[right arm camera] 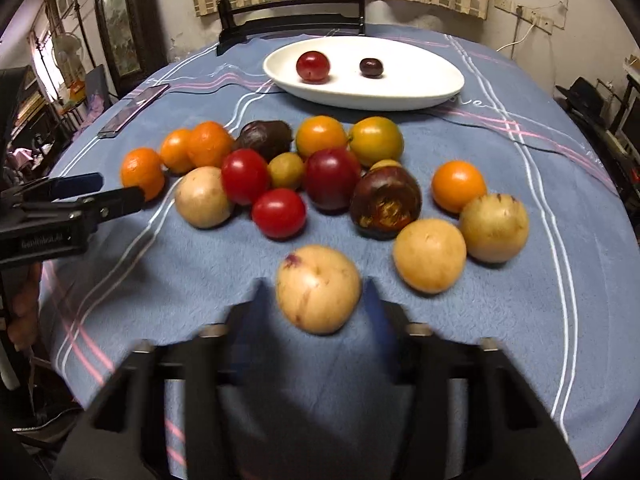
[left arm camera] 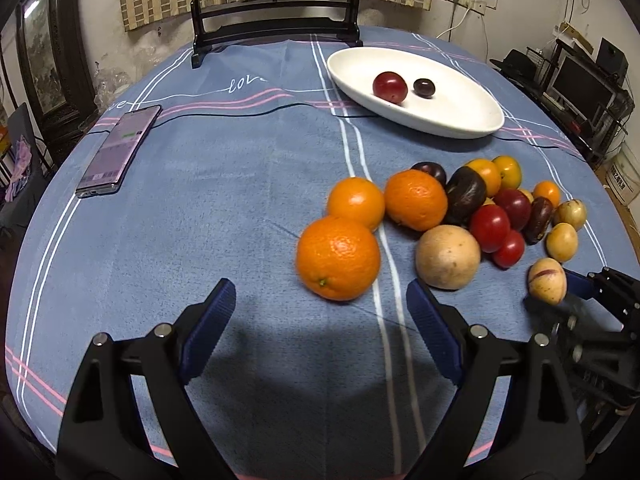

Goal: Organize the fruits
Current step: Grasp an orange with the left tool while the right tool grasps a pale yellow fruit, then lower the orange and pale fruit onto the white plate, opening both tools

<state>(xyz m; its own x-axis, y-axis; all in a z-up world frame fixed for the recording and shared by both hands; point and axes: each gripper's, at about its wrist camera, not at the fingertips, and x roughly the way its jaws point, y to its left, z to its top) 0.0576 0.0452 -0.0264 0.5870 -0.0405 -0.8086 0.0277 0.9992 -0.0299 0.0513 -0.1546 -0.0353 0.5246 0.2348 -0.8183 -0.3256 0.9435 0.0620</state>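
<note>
A heap of fruit lies on the blue cloth: oranges, red tomatoes, dark purple fruits and pale yellow ones. My left gripper [left arm camera: 320,286] is open, its blue pads on either side of the near edge of a big orange [left arm camera: 338,258] without touching it. My right gripper [right arm camera: 314,284] is shut on a pale yellow fruit with purple streaks [right arm camera: 318,290], the nearest of the heap; it also shows in the left wrist view as the streaked fruit [left arm camera: 547,280]. A white oval plate [left arm camera: 440,128] at the back holds a red plum [left arm camera: 390,87] and a dark plum [left arm camera: 424,88].
A phone [left arm camera: 120,150] with a black cable lies at the left of the table. A dark wooden stand [left arm camera: 276,36] is at the far edge behind the plate. The round table drops off on all sides, with furniture and wires along the walls.
</note>
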